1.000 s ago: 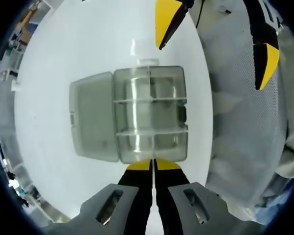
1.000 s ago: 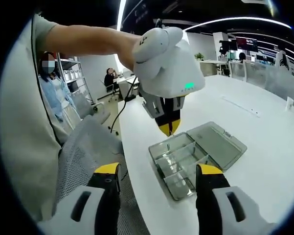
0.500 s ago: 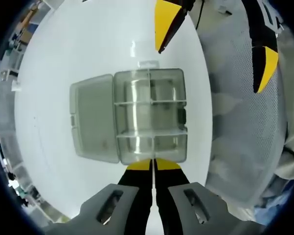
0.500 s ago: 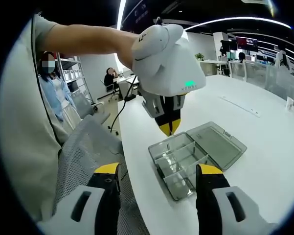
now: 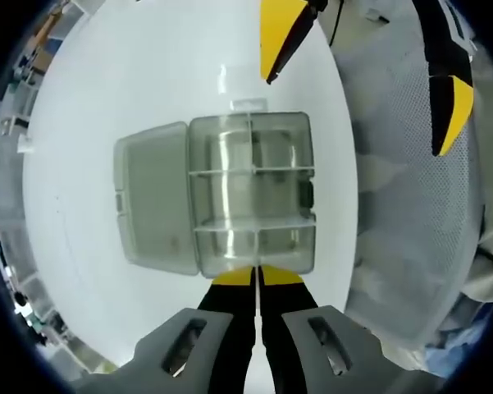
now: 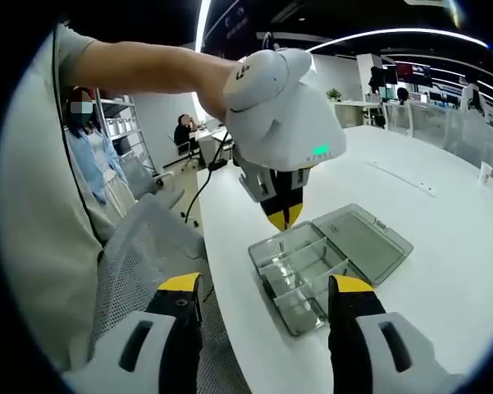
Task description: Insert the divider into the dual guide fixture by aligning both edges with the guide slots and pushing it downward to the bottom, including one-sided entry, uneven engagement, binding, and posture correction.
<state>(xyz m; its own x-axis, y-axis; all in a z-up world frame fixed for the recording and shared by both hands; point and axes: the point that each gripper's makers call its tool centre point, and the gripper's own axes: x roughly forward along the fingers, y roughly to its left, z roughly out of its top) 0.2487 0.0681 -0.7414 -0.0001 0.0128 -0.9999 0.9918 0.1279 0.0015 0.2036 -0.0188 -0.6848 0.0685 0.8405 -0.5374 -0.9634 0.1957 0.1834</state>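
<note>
text: none readable | clear box (image 5: 250,193): no label legible | left tool housing (image 6: 283,115): small dark mark, too blurred to read | surface (image 6: 443,238): no print

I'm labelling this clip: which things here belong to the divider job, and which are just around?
Job:
- clear compartment box, lid open flat on the table
- dividers already standing in it
- left tongs, jaws together, over the box
- right tongs, jaws apart, off the table edge

Just around:
- white table
- grey mesh chair
- shelving
- seated person in the background
</note>
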